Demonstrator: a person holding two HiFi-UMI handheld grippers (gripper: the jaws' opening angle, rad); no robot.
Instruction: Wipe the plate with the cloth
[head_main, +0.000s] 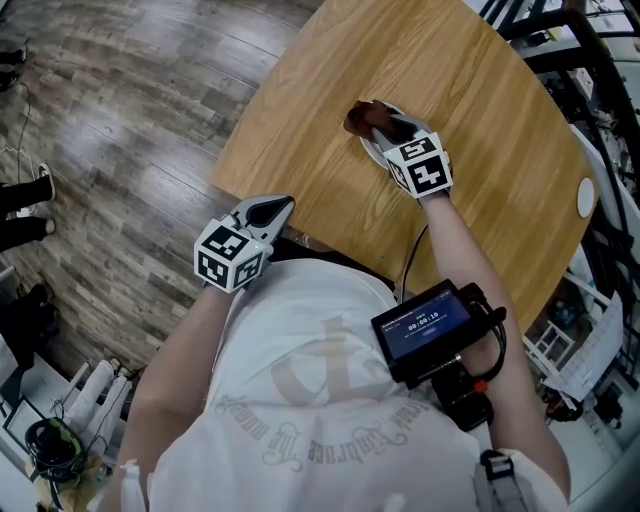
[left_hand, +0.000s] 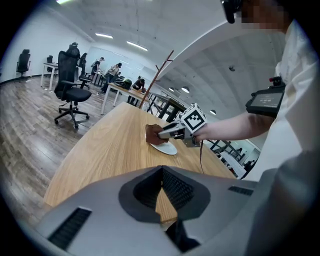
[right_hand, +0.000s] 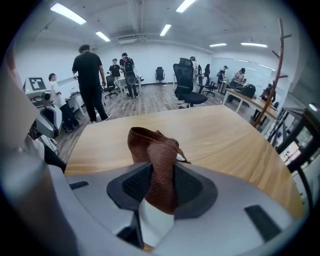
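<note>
Head view, where things are: the plate (head_main: 372, 150) lies flat on the round wooden table (head_main: 480, 130), with the right gripper (head_main: 385, 128) over it.
Head view, cloth: the brown cloth (head_main: 362, 118) bunches at the plate's far-left rim, pointing away from the person.
Head view, other tong: the left gripper (head_main: 272, 208) hangs off the table's near edge, well apart from the plate.

Left gripper view, jaws: the left gripper (left_hand: 161, 172) has its tips pressed together, with nothing between them.
Left gripper view, across the table: the right gripper (left_hand: 167, 132) pushes the cloth (left_hand: 152, 134) against the plate (left_hand: 165, 148); cloth and plate look to be touching.

Right gripper view, jaws: the right gripper (right_hand: 161, 185) pinches the cloth (right_hand: 150, 145) tight.
Right gripper view, long axis: the cloth runs lengthwise along the jaws, its wadded end sticking out past the tips.
Right gripper view, plate: a sliver of white plate (right_hand: 155, 222) shows beneath the jaws.

Progress, my reading: the cloth is in hand and on the plate, so wiping looks under way; I cannot tell how much of the surface is covered.
</note>
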